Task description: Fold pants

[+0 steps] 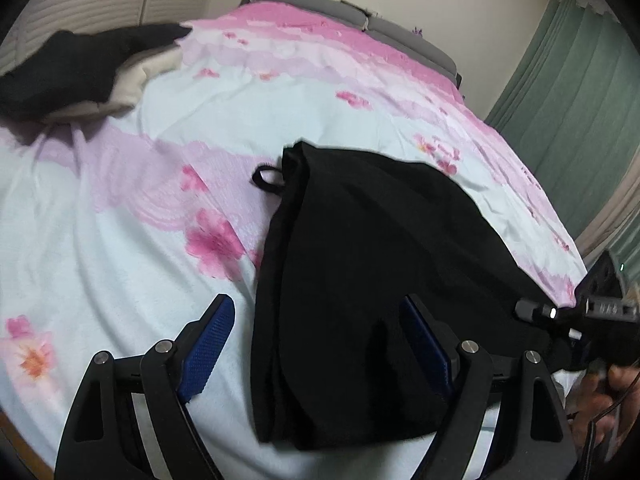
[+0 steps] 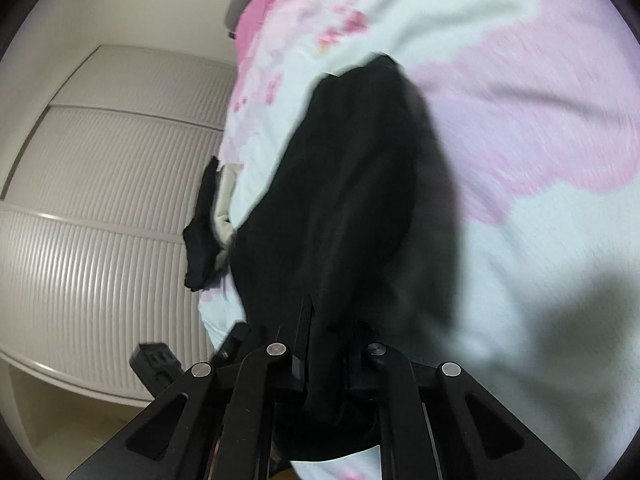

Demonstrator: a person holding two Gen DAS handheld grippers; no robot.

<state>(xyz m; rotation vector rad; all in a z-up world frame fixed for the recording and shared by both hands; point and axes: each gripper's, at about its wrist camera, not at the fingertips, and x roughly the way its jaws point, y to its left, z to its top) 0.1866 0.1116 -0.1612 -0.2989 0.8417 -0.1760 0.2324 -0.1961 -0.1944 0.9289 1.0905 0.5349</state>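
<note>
Black pants (image 1: 360,280) lie bunched on a bed with a pale blue and pink flowered cover (image 1: 120,240). A small fabric loop (image 1: 266,178) sticks out at their far left edge. My left gripper (image 1: 316,340) is open, its blue pads (image 1: 208,344) wide apart above the pants' near left edge, holding nothing. My right gripper (image 2: 328,344) is shut on the pants (image 2: 340,200), with black cloth pinched between its fingers and lifted off the cover. In the left wrist view the right gripper (image 1: 560,316) shows at the far right, at the pants' right end.
A pile of black (image 1: 72,68) and cream clothing (image 1: 140,76) sits at the bed's far left corner. A grey headboard (image 1: 360,12) is at the back. Green curtains (image 1: 568,92) hang on the right. A ribbed white wardrobe (image 2: 100,220) stands beside the bed.
</note>
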